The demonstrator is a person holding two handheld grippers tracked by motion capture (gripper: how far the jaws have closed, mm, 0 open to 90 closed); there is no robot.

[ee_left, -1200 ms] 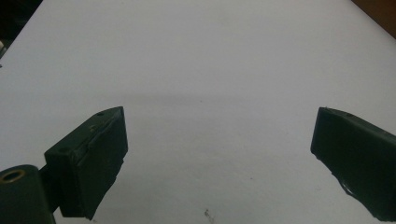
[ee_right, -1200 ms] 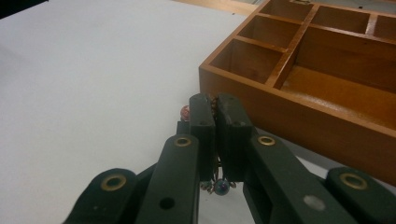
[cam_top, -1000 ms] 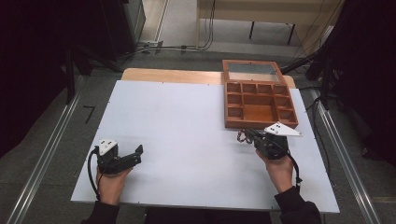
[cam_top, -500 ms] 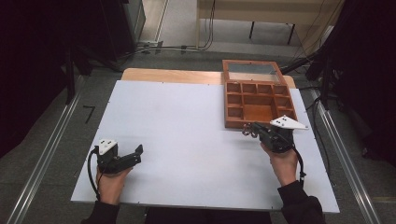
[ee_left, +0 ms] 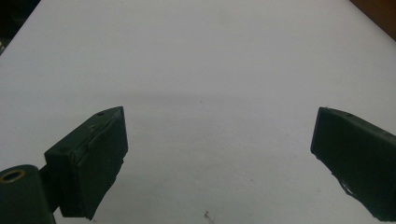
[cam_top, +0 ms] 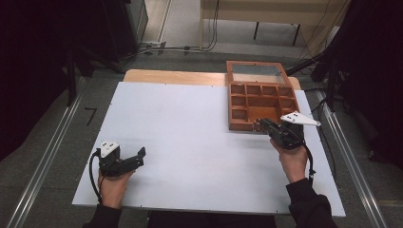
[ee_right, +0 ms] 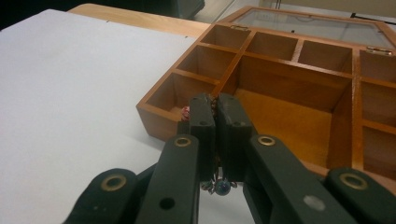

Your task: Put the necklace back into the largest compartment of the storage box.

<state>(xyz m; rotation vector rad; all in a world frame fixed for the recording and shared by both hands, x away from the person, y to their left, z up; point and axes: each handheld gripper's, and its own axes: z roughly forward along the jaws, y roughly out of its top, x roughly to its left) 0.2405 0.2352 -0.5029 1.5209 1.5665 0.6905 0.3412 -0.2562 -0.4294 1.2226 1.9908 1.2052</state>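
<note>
1. At the near edge of the box [ee_right: 289, 88], the right gripper [ee_right: 215, 105] holds a small beaded chain [ee_right: 219, 185]; the jaws are pressed together on it, and beads hang down under them. One bead also shows at the tip, beside the front left compartment.
2. In the high view the right gripper [cam_top: 260, 125] is at the front wall of the box [cam_top: 260, 97], whose glass lid [cam_top: 256, 72] lies open behind it.
3. The left gripper [cam_top: 141, 153] rests on the white table [cam_top: 190, 123], well apart from the box, with its jaws wide open and nothing between them.
4. I judge the step to be bringing the chain over a compartment. Lift the hand enough that the hanging beads pass above the wooden wall and do not catch on it.
5. Bring the tip fully over one compartment before opening, so the chain falls inside and not across a divider.
6. Open the jaws slowly and low, because a light chain can stick to a pad.
</note>
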